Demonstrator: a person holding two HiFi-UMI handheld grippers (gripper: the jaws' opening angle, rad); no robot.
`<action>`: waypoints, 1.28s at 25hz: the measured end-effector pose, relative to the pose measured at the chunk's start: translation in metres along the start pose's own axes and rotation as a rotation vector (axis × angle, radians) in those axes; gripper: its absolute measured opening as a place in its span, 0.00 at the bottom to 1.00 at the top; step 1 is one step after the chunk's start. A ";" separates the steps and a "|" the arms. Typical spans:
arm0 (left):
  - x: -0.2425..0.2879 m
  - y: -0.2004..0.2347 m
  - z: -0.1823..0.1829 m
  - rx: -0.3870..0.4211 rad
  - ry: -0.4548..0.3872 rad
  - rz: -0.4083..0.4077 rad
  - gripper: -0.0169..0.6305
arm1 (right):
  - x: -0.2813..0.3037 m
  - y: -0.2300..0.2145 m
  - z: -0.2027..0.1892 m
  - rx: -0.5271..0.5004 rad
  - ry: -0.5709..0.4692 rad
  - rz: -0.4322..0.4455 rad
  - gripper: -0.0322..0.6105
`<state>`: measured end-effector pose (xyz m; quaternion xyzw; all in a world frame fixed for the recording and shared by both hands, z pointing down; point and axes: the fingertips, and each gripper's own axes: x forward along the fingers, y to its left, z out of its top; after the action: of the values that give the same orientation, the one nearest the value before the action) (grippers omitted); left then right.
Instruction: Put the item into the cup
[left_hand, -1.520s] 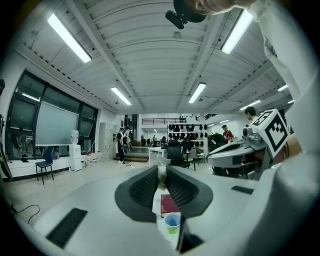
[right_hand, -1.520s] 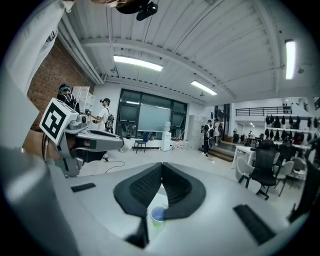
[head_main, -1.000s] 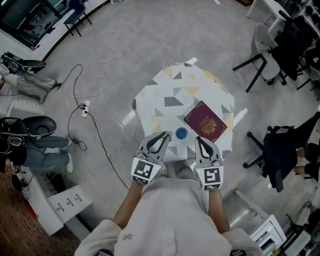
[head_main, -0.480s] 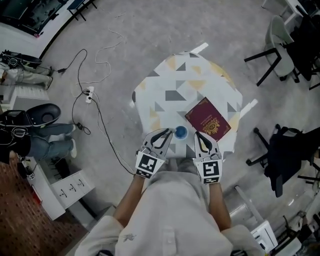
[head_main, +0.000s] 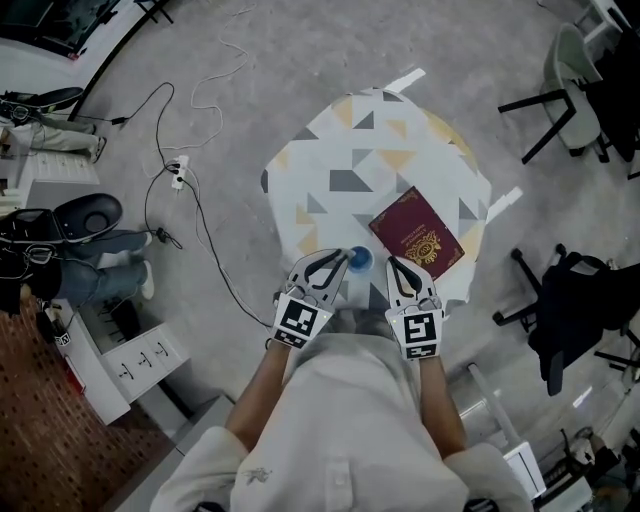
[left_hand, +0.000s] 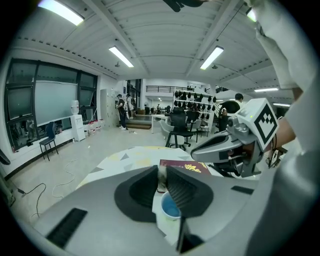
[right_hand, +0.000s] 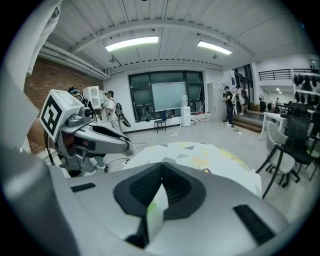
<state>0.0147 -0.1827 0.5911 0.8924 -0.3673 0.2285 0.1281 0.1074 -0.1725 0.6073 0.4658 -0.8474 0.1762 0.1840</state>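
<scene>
A small white cup (head_main: 361, 260) with a blue inside stands near the front edge of the patterned table (head_main: 380, 150). My left gripper (head_main: 343, 263) reaches it from the left, tips right at its rim. In the left gripper view the jaws (left_hand: 162, 176) are shut on a small grey-brown item (left_hand: 161, 179), which hangs just above and behind the cup (left_hand: 170, 207). My right gripper (head_main: 392, 267) sits to the right of the cup, apart from it. Its jaws (right_hand: 161, 167) are shut, with nothing between them.
A maroon passport (head_main: 417, 240) lies flat on the table, right of the cup and just beyond the right gripper. Office chairs (head_main: 560, 80) stand to the right of the table. Cables and a power strip (head_main: 176, 172) lie on the floor at the left.
My left gripper has edged right, and its tips have closed the gap to the cup. The right gripper has barely moved. The head view has shifted a little.
</scene>
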 end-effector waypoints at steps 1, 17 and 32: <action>0.001 0.000 -0.002 0.001 0.006 0.000 0.12 | 0.001 0.000 -0.002 0.000 0.005 0.005 0.06; 0.031 -0.014 -0.050 0.045 0.147 -0.030 0.13 | 0.008 0.001 -0.037 0.021 0.075 0.034 0.06; 0.051 -0.028 -0.076 0.095 0.267 -0.072 0.13 | 0.009 0.003 -0.049 0.036 0.094 0.032 0.06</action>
<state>0.0426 -0.1635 0.6802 0.8717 -0.3037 0.3577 0.1416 0.1074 -0.1541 0.6540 0.4469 -0.8418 0.2161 0.2122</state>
